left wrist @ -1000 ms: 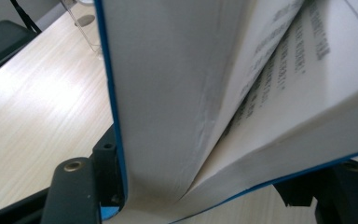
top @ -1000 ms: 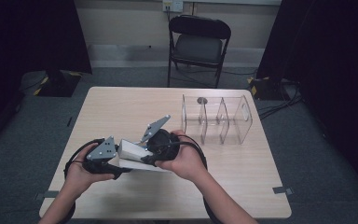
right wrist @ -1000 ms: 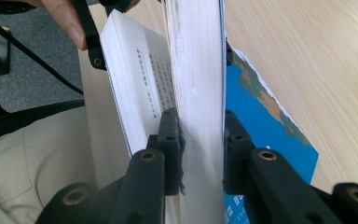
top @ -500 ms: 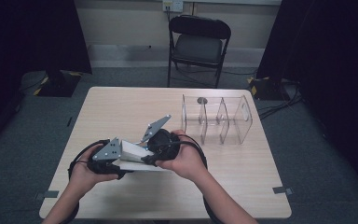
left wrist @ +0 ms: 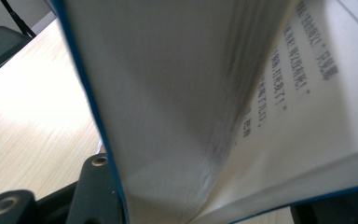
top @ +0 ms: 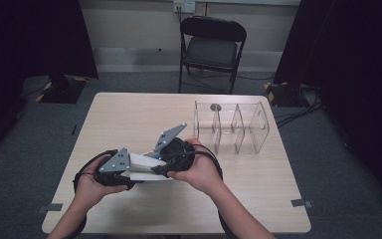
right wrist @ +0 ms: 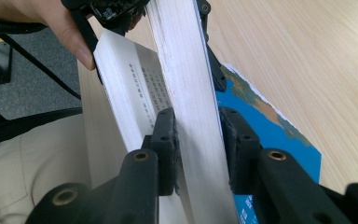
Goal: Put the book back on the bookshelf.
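We hold the book (top: 142, 167) open at the table's near left: our right gripper (right wrist: 196, 154) clamps a thick block of pages, our left gripper (top: 113, 169) has just been closing on the other end. Next, we judge, comes a gentle spread of the pages without tearing.

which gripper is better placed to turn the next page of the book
Left, probably. The right gripper already clamps the thick block of pages, steadying the book. The left gripper sits at the far end by the loose pages, its jaws just closing on them.
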Demonstrator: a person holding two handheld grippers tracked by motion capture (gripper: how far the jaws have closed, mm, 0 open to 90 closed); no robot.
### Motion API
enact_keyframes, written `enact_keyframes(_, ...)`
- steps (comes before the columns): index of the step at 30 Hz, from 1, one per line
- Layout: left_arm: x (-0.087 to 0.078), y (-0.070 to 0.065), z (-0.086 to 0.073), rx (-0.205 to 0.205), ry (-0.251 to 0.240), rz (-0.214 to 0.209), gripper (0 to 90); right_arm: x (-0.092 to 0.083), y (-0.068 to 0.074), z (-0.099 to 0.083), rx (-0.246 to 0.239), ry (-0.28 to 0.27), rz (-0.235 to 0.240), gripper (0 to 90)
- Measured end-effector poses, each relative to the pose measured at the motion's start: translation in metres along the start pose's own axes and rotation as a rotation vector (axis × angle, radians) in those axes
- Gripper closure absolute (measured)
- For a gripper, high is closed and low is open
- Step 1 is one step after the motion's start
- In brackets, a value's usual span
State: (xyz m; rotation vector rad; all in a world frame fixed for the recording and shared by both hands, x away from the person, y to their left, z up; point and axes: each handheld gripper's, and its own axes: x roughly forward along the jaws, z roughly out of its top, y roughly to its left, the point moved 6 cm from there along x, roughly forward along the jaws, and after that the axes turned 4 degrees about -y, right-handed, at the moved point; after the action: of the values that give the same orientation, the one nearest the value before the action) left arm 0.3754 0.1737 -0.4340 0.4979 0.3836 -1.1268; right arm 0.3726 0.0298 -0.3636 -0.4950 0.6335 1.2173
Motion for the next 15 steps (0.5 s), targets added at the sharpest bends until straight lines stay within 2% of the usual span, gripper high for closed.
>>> enact_keyframes(1, 0.000, 0.000, 0.000, 0.002, -0.002, -0.004, 47.4, 0.000, 0.000, -0.001, -0.005, -0.005, -0.002, 67.2)
enact_keyframes(2, -0.001, 0.001, -0.001, -0.008, 0.003, -0.006, 47.5, -0.001, -0.001, -0.002, 0.012, -0.008, -0.012, 63.8)
enact_keyframes(4, -0.001, 0.001, 0.000, -0.017, -0.012, -0.005, 47.8, -0.001, -0.004, -0.002, 0.021, -0.044, -0.024, 59.4)
enact_keyframes(8, -0.002, 0.003, 0.000, -0.026, -0.024, -0.001, 48.7, -0.006, -0.007, 0.000, 0.045, -0.062, -0.049, 55.1)
enact_keyframes(10, -0.002, 0.003, 0.000, -0.020, -0.022, 0.000, 48.8, -0.009, -0.007, 0.001, 0.051, -0.058, -0.064, 49.0)
enact_keyframes(11, -0.002, 0.003, 0.000, -0.025, -0.019, 0.003, 49.0, -0.011, -0.007, 0.002, 0.052, -0.054, -0.064, 46.2)
enact_keyframes(12, -0.003, 0.004, -0.001, -0.024, -0.014, 0.007, 49.4, -0.016, -0.008, 0.004, 0.072, -0.070, -0.053, 42.8)
enact_keyframes(13, -0.004, 0.005, -0.002, -0.037, -0.030, 0.006, 49.9, -0.022, -0.009, 0.006, 0.104, -0.087, -0.044, 41.4)
enact_keyframes(15, -0.005, 0.007, -0.002, -0.062, -0.039, 0.012, 50.3, -0.033, -0.014, 0.008, 0.121, -0.105, -0.062, 37.7)
